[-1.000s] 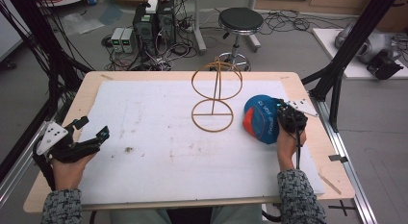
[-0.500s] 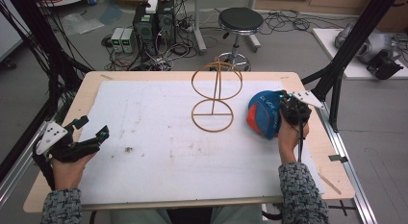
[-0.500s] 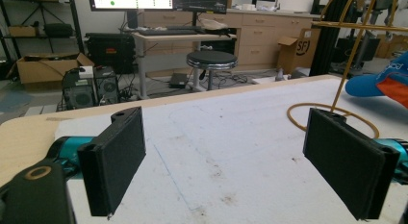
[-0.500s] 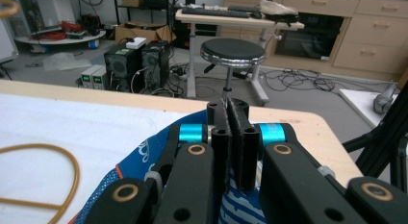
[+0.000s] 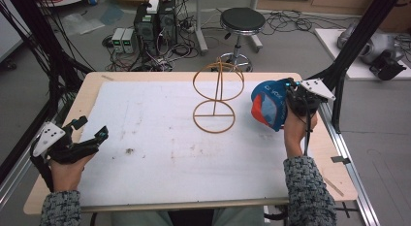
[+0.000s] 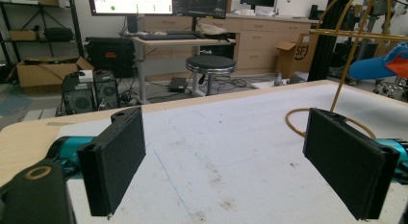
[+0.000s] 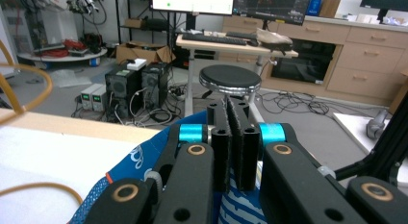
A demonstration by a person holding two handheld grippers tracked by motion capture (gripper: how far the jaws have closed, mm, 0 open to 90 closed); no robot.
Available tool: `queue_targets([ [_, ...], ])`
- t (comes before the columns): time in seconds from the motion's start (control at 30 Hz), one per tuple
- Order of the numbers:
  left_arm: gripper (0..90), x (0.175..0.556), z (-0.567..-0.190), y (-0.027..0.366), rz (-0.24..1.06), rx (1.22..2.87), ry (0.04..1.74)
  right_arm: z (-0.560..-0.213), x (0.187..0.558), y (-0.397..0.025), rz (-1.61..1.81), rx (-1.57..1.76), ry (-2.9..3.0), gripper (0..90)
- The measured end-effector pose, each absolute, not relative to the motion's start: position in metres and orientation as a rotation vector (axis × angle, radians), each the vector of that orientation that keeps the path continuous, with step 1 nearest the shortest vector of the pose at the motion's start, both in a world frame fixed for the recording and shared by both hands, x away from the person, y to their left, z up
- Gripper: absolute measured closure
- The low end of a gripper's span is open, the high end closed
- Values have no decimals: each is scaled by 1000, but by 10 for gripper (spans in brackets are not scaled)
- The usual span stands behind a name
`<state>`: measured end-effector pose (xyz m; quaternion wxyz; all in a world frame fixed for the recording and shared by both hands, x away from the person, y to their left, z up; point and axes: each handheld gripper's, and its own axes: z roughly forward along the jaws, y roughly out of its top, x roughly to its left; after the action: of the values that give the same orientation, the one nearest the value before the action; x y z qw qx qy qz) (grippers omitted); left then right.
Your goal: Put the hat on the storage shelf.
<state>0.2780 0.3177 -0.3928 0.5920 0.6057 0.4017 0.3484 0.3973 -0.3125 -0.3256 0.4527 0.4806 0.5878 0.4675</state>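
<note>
1. The left tool (image 5: 89,138) rests near the table's (image 5: 160,187) left edge, toward the near-left corner, jaws spread wide and holding nothing.
2. A gold wire stand of two hoops on an upright rod (image 5: 217,96) sits just behind the table's middle, toward the far edge, its long axis vertical.
3. A blue fabric cap with an orange panel and white lettering (image 5: 268,104) hangs lifted near the right edge, just right of the stand, its opening facing left.
4. The right tool (image 5: 291,97) is clenched on the cap's right side, cloth pinched between its jaws.
</note>
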Motion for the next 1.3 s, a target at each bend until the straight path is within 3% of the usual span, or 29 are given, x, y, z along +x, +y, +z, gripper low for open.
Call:
queue_targets([
  [0.63,151,276,-390,320,813,1393,930,-254,399,-305,1222,1095,1394,880],
  [1.3,151,276,-388,322,811,1389,928,-213,402,-287,1376,1063,1372,880],
])
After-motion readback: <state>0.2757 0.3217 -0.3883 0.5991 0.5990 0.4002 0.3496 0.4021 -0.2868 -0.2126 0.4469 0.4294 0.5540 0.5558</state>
